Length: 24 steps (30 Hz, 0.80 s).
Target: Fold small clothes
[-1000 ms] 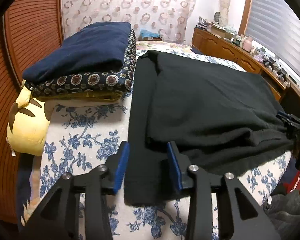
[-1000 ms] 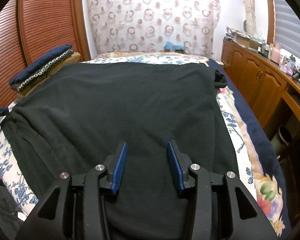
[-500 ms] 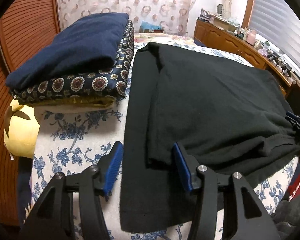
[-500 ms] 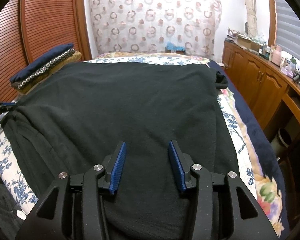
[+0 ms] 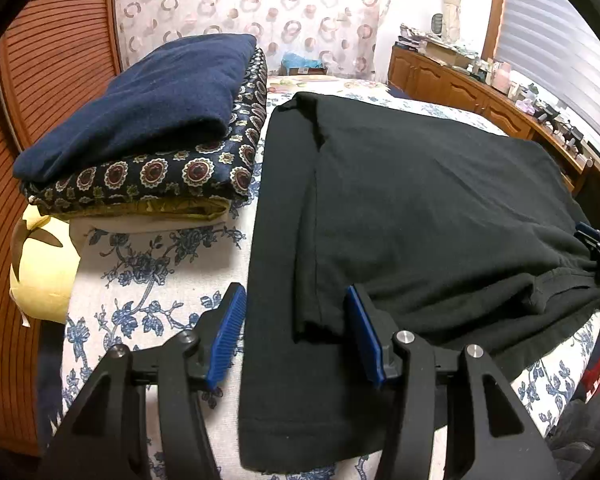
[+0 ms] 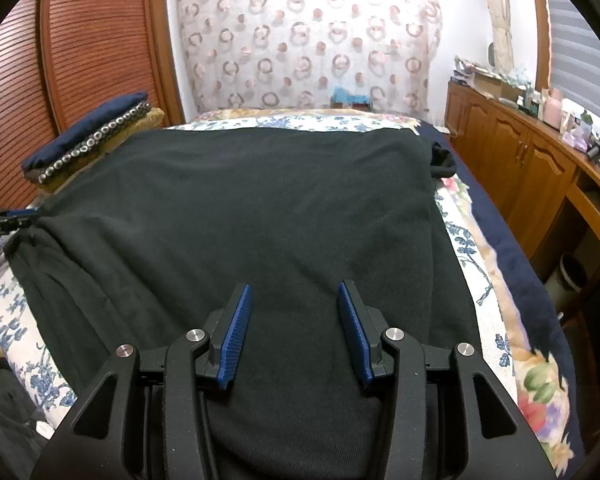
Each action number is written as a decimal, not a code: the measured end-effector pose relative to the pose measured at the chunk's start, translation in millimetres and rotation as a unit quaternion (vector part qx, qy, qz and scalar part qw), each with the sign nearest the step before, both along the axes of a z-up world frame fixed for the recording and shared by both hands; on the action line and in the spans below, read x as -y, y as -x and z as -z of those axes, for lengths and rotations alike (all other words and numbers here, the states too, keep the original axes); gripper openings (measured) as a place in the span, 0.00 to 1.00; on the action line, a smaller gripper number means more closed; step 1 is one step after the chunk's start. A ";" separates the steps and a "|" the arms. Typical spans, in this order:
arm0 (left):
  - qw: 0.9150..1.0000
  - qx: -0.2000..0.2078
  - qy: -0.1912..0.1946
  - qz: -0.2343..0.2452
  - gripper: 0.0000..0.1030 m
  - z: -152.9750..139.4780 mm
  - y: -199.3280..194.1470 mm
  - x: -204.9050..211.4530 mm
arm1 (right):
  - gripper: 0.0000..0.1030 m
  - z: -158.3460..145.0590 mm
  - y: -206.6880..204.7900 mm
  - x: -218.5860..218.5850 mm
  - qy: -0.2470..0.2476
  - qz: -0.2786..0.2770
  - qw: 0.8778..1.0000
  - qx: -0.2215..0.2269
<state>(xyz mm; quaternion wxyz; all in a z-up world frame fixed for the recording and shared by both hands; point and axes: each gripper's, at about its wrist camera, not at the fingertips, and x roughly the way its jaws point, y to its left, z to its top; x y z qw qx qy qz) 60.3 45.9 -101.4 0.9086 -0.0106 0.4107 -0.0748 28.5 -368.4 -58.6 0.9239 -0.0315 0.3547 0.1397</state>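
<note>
Black garment [image 5: 420,208] spread on bed [image 5: 148,280]; left tongs [image 5: 296,336] and right tongs [image 6: 292,332] spread above garment, pinching nothing.

Two close wrist views angled down from opposite bed [image 5: 148,280] edges, sharing the black garment [image 6: 260,220].

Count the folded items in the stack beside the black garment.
3: navy cloth on top, patterned one under it, mustard one lowest; more may be hidden beneath.
</note>
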 end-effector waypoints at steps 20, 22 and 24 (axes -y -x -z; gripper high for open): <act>0.997 0.034 0.034 0.060 0.05 -35.8 6.7 20.4 | 0.64 -2.8 -4.1 -15.2 0.037 -0.007 0.999 -0.026; 0.995 0.056 0.039 0.069 0.05 -51.1 7.4 28.0 | 0.64 -3.5 -4.6 -16.3 0.043 -0.007 0.999 -0.030; 0.992 0.076 0.051 0.083 0.05 -68.3 5.8 39.0 | 0.64 -3.2 -4.6 -16.5 0.042 -0.006 0.999 -0.032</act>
